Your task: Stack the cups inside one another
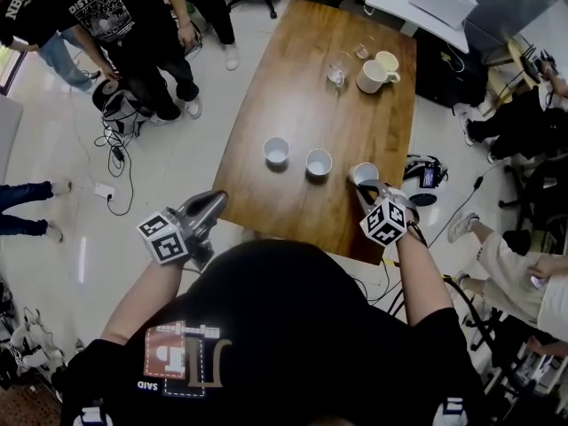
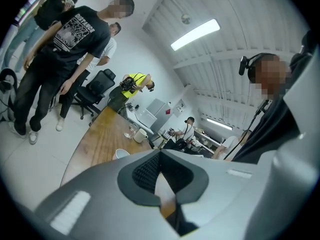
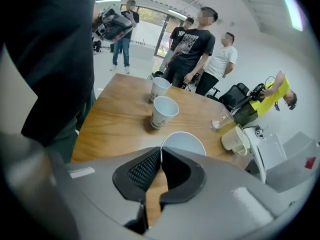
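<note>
Three white paper cups stand in a row on the wooden table (image 1: pixel 302 87): the left cup (image 1: pixel 277 151), the middle cup (image 1: pixel 319 161) and the right cup (image 1: pixel 364 173). My right gripper (image 1: pixel 371 189) points steeply down at the right cup (image 3: pixel 183 143), and its jaws are shut on the near rim, pinching the thin wall. The other two cups (image 3: pixel 164 111) (image 3: pixel 160 88) stand beyond it. My left gripper (image 1: pixel 216 202) hovers off the table's near left corner, shut with nothing between its jaws (image 2: pixel 160 154).
At the table's far end are two cream mugs (image 1: pixel 373 76) and a small glass (image 1: pixel 336 75). Several people stand around the table. Cables and a bag (image 1: pixel 120 114) lie on the floor to the left. A headset (image 1: pixel 423 174) lies off the table's right edge.
</note>
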Demonstrator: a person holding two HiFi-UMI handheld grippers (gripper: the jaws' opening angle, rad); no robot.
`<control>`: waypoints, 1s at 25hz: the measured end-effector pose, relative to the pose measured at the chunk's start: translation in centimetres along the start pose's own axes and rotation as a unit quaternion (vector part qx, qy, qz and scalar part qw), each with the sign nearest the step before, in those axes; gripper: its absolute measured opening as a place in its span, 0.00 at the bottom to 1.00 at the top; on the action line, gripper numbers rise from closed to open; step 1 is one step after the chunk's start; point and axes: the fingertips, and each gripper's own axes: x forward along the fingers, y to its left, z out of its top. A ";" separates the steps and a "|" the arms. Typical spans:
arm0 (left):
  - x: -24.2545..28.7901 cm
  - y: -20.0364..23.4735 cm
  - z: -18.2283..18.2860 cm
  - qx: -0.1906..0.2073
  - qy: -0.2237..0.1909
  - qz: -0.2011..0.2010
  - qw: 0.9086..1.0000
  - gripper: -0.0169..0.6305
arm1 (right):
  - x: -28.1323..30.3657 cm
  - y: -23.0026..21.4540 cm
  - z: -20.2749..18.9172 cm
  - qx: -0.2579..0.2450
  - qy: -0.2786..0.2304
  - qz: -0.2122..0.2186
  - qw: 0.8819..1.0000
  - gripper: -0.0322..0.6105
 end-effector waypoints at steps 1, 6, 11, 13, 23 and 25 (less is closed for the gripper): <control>-0.1 0.1 0.0 -0.002 -0.003 0.001 1.000 0.02 | -0.6 -0.3 1.1 0.000 -0.012 0.000 1.000 0.09; -0.9 0.5 0.4 0.001 -0.015 0.006 1.000 0.02 | -3.3 -1.7 7.8 0.004 -0.072 0.014 0.997 0.09; -1.9 0.6 1.0 -0.001 -0.024 0.020 1.000 0.02 | -2.8 -1.8 11.7 -0.007 -0.085 0.044 0.995 0.09; -2.6 0.8 1.1 -0.002 -0.028 0.027 0.999 0.02 | -1.7 -1.3 12.4 -0.017 -0.078 0.056 0.995 0.09; -6.3 2.5 0.4 -0.010 -0.042 0.053 0.998 0.02 | 2.7 0.7 12.6 -0.024 -0.045 0.090 0.995 0.19; -6.5 2.5 0.4 -0.008 -0.041 0.054 0.998 0.02 | 2.7 0.7 12.7 -0.021 -0.046 0.090 0.995 0.23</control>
